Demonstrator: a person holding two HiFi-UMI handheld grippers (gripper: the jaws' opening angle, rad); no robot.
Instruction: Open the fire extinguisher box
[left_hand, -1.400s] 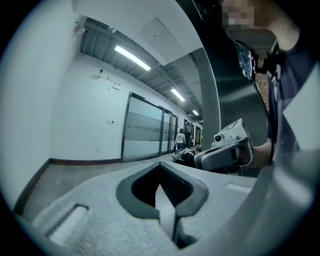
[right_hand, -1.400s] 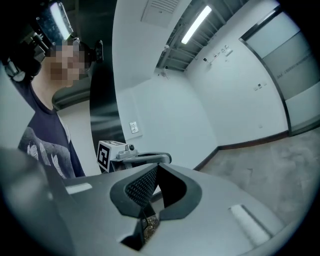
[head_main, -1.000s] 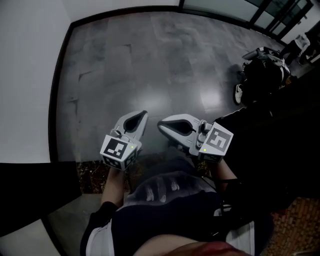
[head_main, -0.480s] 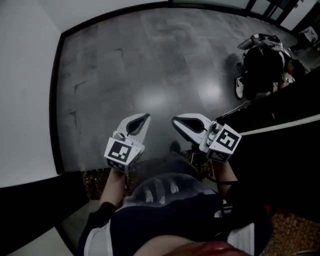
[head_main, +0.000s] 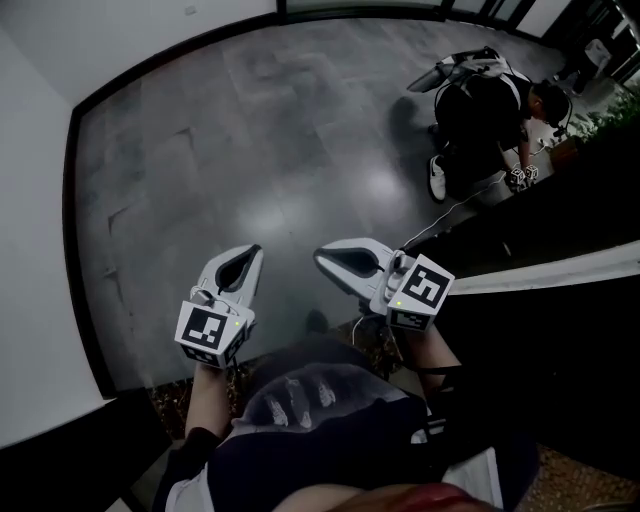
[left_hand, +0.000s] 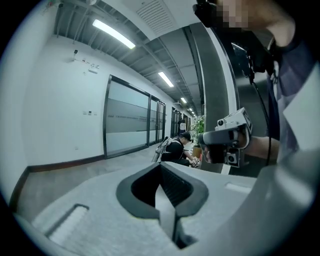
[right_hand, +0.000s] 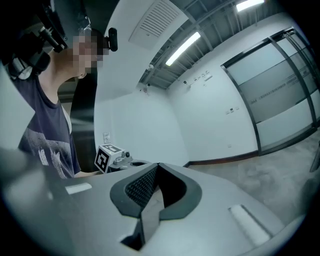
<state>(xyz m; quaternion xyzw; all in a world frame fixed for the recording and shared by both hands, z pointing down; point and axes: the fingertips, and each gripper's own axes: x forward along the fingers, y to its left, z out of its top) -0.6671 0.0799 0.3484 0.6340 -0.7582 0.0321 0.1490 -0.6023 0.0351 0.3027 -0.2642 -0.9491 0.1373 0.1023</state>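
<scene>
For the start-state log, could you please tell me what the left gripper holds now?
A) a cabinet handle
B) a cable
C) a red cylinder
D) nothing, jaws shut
D: the left gripper view shows the white plastic left gripper with its jaws closed together and nothing between them.

Crouching person (head_main: 480, 110) — too small to tell what they handle; wall signs (left_hand: 91, 66) unreadable.

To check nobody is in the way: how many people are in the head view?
2. One person in a dark printed shirt fills the bottom edge; another person in black clothes crouches on the grey tiled floor at the upper right. Others may be out of frame.
</scene>
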